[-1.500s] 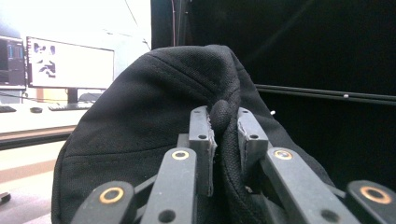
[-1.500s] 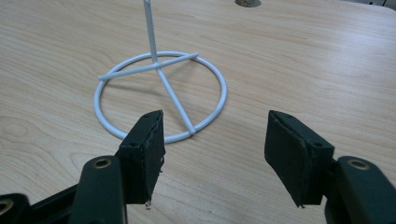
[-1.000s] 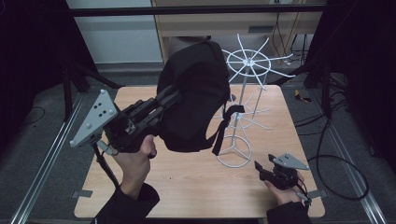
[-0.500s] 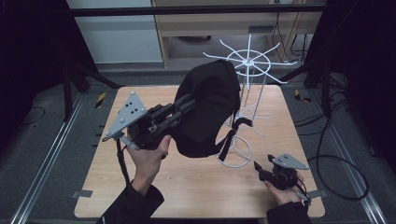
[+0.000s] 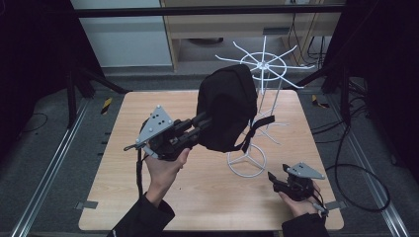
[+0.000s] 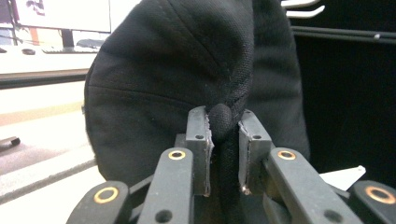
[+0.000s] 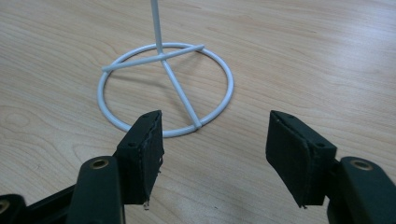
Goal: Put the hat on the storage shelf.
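A black cap (image 5: 225, 106) hangs in the air over the middle of the wooden table, right against the left side of a white wire rack (image 5: 264, 64). My left gripper (image 5: 205, 120) is shut on it. In the left gripper view the pads pinch the fabric at the button on the crown of the cap (image 6: 177, 70), inside the left gripper (image 6: 223, 122). The cap's strap dangles beside the rack's pole. My right gripper (image 5: 272, 176) rests low at the table's front right, open and with nothing in it. In the right gripper view it (image 7: 215, 135) points at the rack's ring base (image 7: 164, 88).
The rack's ring base (image 5: 246, 160) stands on the table (image 5: 123, 163), right of centre. Its thin spokes spread wide at the top. A cabinet stands behind the table, and cables (image 5: 356, 163) lie on the floor to the right.
My left hand has carried the cap down and to the right, up against the rack. The right hand has kept still.
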`<state>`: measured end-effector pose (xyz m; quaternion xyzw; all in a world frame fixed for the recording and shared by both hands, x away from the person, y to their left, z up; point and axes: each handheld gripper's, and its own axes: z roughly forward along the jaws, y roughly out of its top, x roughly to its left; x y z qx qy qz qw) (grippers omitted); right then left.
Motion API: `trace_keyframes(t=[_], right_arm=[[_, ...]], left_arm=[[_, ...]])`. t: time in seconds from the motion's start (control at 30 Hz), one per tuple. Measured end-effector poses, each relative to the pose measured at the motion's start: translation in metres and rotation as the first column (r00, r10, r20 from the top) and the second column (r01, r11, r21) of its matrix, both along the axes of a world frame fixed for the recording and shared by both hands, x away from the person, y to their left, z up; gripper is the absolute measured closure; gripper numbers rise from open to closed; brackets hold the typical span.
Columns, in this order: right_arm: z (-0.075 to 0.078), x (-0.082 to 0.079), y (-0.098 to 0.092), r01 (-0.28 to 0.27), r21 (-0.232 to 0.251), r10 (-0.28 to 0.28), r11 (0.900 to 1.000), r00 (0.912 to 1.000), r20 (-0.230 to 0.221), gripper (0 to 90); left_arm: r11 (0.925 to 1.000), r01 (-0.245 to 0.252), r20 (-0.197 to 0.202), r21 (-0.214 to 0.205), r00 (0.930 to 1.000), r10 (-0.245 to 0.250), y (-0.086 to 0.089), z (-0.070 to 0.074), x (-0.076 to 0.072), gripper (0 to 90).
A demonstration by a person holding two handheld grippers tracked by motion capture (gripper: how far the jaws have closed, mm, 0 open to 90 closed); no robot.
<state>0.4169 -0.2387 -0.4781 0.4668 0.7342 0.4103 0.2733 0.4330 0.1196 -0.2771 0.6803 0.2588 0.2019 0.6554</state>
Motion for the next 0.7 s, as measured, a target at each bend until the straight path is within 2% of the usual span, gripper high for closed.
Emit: trace_keyframes(t=[0.27, 0.47, 0.7], right_arm=[[0.0, 0.0, 0.001, -0.006, 0.0, 0.006, 1.0, 1.0, -0.004, 36.5], [-0.001, 0.0, 0.001, -0.005, -0.005, 0.005, 1.0, 1.0, -0.004, 36.4], [-0.001, 0.0, 0.001, -0.005, -0.006, 0.005, 1.0, 1.0, -0.005, 36.3]], left_arm=[[0.9999, 0.003, -0.005, 0.014, 1.0, -0.003, -0.004, -0.005, 0.001, 75.3], [0.9999, -0.009, 0.009, 0.011, 0.9999, 0.009, 0.002, -0.006, -0.005, 62.7], [0.9993, -0.032, 0.021, 0.018, 0.9993, 0.032, 0.016, -0.009, -0.019, 46.5]])
